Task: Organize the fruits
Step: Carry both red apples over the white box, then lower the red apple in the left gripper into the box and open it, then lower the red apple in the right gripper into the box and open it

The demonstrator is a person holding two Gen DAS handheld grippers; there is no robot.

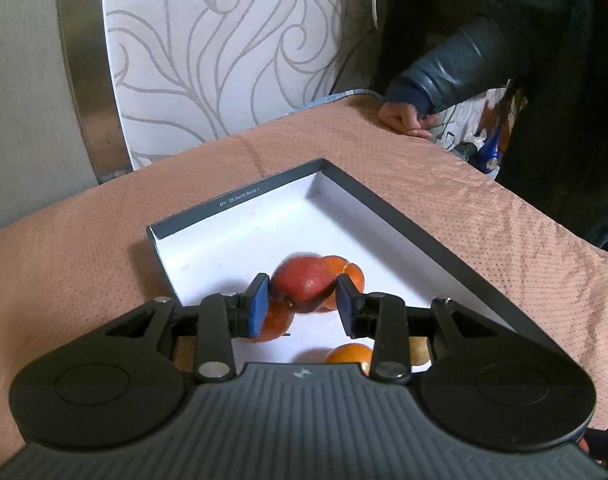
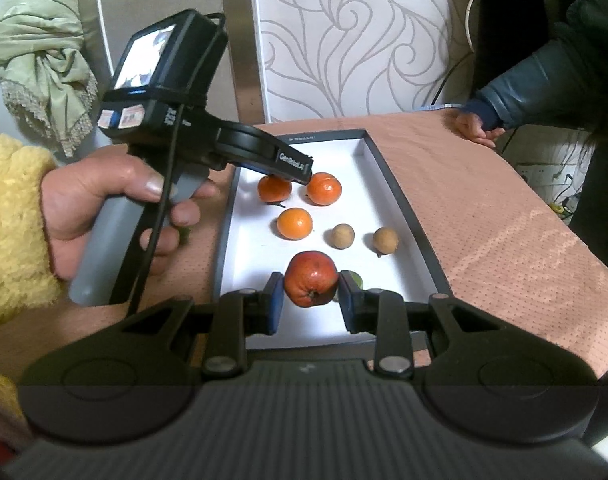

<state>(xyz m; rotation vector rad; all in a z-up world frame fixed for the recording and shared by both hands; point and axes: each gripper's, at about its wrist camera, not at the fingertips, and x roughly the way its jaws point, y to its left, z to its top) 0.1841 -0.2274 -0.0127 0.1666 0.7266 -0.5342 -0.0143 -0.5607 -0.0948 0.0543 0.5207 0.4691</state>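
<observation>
A shallow white tray with a dark rim (image 2: 400, 200) lies on the pink tablecloth. In it are three orange fruits (image 2: 294, 223), two brown round fruits (image 2: 342, 236) and red fruit. My right gripper (image 2: 311, 302) is shut on a red fruit (image 2: 311, 278) at the tray's near end; a green fruit (image 2: 356, 279) peeks out behind its right finger. My left gripper (image 1: 301, 306) is shut on another red fruit (image 1: 299, 284) above two orange fruits (image 1: 344, 276) at the tray's far end. In the right wrist view, the left gripper's body (image 2: 263, 152) covers its fingertips.
The tray (image 1: 404, 216) sits on a table covered in pink cloth (image 1: 83, 240). Another person's hand (image 2: 474, 128) rests on the far right table edge. A patterned white chair back (image 1: 223, 52) stands behind the table. A green cloth (image 2: 39, 48) hangs at far left.
</observation>
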